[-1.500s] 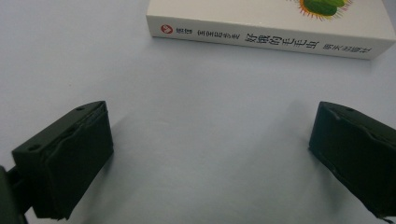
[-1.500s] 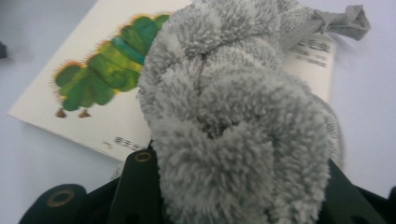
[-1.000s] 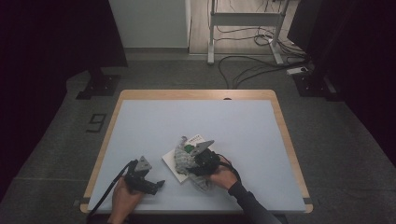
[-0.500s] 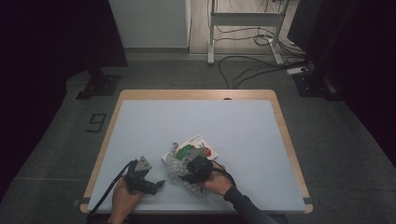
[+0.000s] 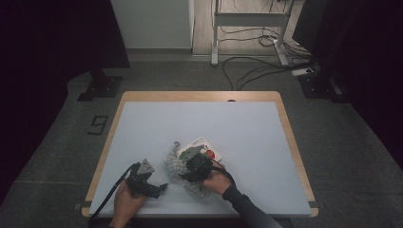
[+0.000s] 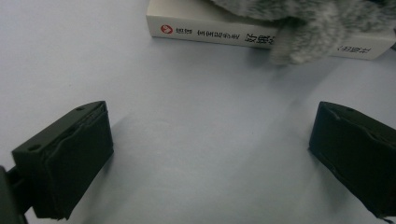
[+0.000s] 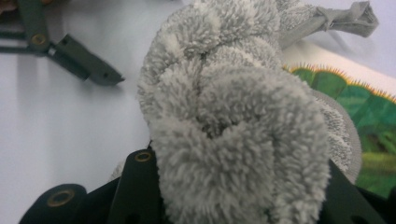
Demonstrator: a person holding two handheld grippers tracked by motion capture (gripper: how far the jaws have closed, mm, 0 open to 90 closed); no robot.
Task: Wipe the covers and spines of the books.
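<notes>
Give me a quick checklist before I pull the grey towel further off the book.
1. Right tool shut on the towel: ok, fluffy cloth bunched between its jaws.
2. Left tool free: ok, jaws open, nothing between them, bare table beneath.
3. Towel clear of the book: not ok, it overlaps the book's top and spine.
4. Towel's loop free: cannot tell.
5. Left tool out of the towel's path: ok, apart from it, at its left in the high view.
</notes>
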